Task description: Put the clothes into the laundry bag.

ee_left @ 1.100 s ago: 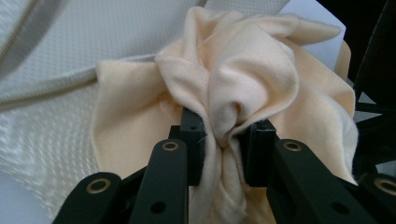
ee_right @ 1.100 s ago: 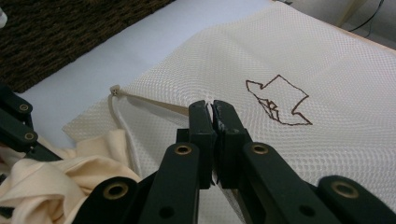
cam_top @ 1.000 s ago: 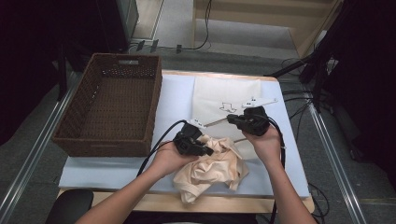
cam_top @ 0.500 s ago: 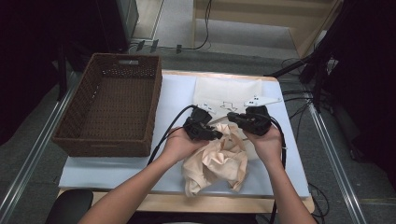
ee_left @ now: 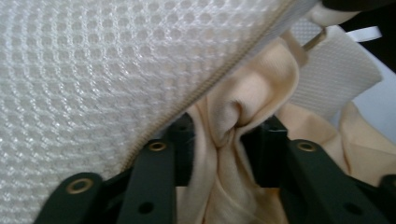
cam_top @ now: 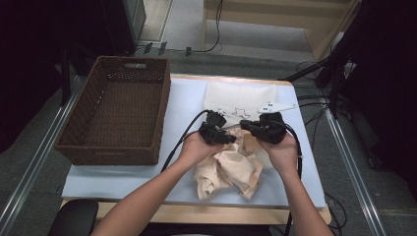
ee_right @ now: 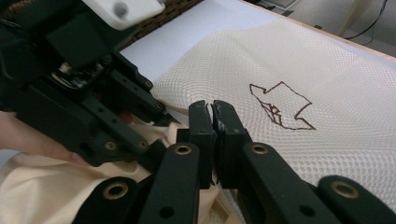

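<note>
1. The high view takes in the whole tabletop [cam_top: 123, 184]: both hands meet at its middle, the left gripper [cam_top: 220, 136] and right gripper [cam_top: 251, 127] facing each other over a crumpled peach garment [cam_top: 228, 169] that lies at the near edge of a white mesh bag [cam_top: 241, 98].
2. The left gripper view, close up, shows a bunched fold of the peach garment [ee_left: 233, 121] between its two fingers, which have just been opening and stand partly apart with the cloth filling the gap; the pads still pinch it.
3. That view also shows the mesh bag [ee_left: 93, 70] with its zipper edge running aslant just above the fold, touching the garment.
4. The right gripper view shows its own fingers pressed together at the bag's edge; whether any mesh is caught between them cannot be told. An arrow-like dark drawing [ee_right: 280, 105] marks the mesh beyond.
5. There the left gripper [ee_right: 161, 140] crowds in from the left and hides much of the garment.
6. A brown wicker basket [cam_top: 88, 147] stands at the left, well apart from the hands.
</note>
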A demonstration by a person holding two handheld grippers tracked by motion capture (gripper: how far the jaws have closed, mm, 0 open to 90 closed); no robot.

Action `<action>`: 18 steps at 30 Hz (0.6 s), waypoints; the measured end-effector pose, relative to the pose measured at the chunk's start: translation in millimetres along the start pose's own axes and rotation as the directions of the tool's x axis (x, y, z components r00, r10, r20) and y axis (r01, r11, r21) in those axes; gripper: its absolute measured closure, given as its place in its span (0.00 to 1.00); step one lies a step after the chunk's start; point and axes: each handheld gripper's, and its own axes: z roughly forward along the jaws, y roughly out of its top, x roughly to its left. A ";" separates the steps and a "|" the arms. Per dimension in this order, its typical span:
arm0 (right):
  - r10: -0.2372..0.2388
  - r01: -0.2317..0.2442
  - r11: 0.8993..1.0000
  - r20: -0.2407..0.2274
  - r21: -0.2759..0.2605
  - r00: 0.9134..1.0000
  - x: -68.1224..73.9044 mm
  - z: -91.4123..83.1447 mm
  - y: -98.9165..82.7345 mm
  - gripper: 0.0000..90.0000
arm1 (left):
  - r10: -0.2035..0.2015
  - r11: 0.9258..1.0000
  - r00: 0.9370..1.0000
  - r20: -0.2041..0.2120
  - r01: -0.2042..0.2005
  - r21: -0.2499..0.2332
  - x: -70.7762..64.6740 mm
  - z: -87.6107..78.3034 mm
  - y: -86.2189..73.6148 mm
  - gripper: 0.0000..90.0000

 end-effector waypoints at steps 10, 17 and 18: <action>0.006 -0.006 1.000 0.004 -0.004 1.000 -1.5 -0.6 -1.1 0.99 | 0.052 0.999 0.999 0.014 -0.052 0.002 -12.7 -22.4 0.6 0.45; 0.005 -0.005 1.000 0.002 0.002 1.000 -2.2 -0.5 -1.9 0.99 | 0.090 0.996 0.995 0.053 -0.090 -0.003 -21.8 -45.0 -2.0 0.36; 0.005 -0.005 1.000 0.001 0.001 1.000 -2.5 -0.5 -2.0 0.99 | 0.095 0.995 0.994 0.047 -0.095 -0.002 -22.3 -47.7 -2.9 0.35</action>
